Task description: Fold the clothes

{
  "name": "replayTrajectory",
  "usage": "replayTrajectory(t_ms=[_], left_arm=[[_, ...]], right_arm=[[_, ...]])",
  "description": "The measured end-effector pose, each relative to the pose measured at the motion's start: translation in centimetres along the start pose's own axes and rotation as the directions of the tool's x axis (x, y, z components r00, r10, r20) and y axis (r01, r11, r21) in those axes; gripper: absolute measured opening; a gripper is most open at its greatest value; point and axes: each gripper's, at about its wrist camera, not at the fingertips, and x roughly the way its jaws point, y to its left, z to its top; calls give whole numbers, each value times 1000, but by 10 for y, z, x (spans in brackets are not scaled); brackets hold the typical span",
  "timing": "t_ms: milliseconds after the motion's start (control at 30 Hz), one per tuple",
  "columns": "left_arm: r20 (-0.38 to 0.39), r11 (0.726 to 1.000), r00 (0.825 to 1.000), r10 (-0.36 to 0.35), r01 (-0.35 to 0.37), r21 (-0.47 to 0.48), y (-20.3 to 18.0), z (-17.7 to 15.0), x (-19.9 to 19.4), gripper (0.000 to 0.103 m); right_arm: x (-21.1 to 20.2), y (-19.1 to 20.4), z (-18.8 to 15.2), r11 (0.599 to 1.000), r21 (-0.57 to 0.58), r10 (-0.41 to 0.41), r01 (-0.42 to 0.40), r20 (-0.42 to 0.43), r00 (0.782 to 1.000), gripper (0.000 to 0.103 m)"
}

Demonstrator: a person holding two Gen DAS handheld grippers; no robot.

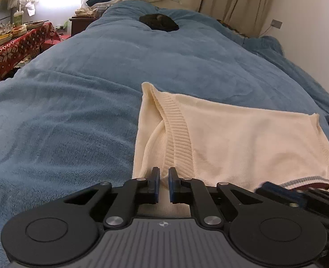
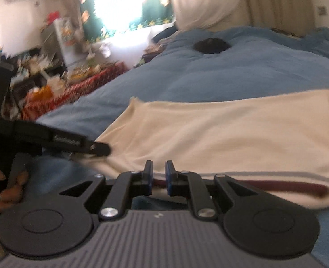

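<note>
Across the blue duvet (image 1: pixel 75 111) our left gripper (image 1: pixel 164 184) and right gripper (image 2: pixel 159 177), jaws nearly shut, pinch the cream sweater's (image 1: pixel 242 138) near edge thinly, so we risk it slipping free mid-fold.

One cream sweater (image 1: pixel 242 138), one blue blanket (image 1: pixel 75 102), two grippers, perhaps one dark bundle (image 1: pixel 158 22)

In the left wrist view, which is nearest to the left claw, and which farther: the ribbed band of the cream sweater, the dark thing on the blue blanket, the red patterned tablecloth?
1. Ribbed band: just beyond the left claw, centre.
2. Red patterned tablecloth: far left, beside the bed.
3. Dark thing: top centre, far up the blue blanket.
</note>
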Motion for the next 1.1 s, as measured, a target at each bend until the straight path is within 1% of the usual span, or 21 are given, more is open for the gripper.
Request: replayTrajectory(t_ms=[100,200,300,433,500,567,633,667,733,767,800,867,900,1000,1100], left_arm=[[-2,1000,1000,-5,5,-9,1,-2,2,10],[-16,1000,1000,-13,12,-27,5,-2,5,10],[-16,1000,1000,-13,12,-29,5,-4,9,10],[-14,1000,1000,-5,4,-28,3,-2,7,10],[-11,999,1000,-6,5,-33,3,0,2,10],[-2,999,1000,-23,23,-32,4,-1,-5,10],[8,999,999,-35,35,-38,6,-4,-11,10],[14,998,999,-41,42,-44,7,-6,-13,10],[28,998,999,-43,44,-43,5,-8,-19,11],[37,998,998,-45,47,-40,3,-9,-22,16],[47,998,998,-48,50,-36,1,-9,-25,22],[65,999,996,-53,54,-8,-5,-9,-28,26],[71,999,996,-53,53,7,-9,-10,-28,26],[54,999,998,-43,42,18,-15,-11,-23,26],[44,999,998,-38,37,19,-18,-12,-20,26]], right_arm=[[14,14,-4,999,-37,-9,8,-33,999,11],[17,16,-15,999,-50,-3,1,-42,999,11],[16,13,-21,999,-35,7,-9,-41,999,11],[14,9,-16,1000,-13,23,-23,-48,999,11],[3,5,-12,999,-20,26,-26,-32,999,10],[-11,-2,-6,999,-25,24,-24,-4,1000,10],[-30,-20,-1,1000,-5,3,-3,43,999,11],[-40,-31,2,1000,13,-19,18,63,998,11],[-62,-56,8,996,34,-87,84,105,991,11],[-72,-68,11,992,36,-126,122,125,984,11],[-81,-77,14,984,9,-177,177,143,974,11],[-95,-96,16,954,-61,-280,293,168,945,14],[-98,-107,15,943,-72,-310,324,160,937,14],[-106,-139,10,908,-104,-390,405,136,911,14],[-106,-166,-3,915,-72,-393,398,76,917,12]])
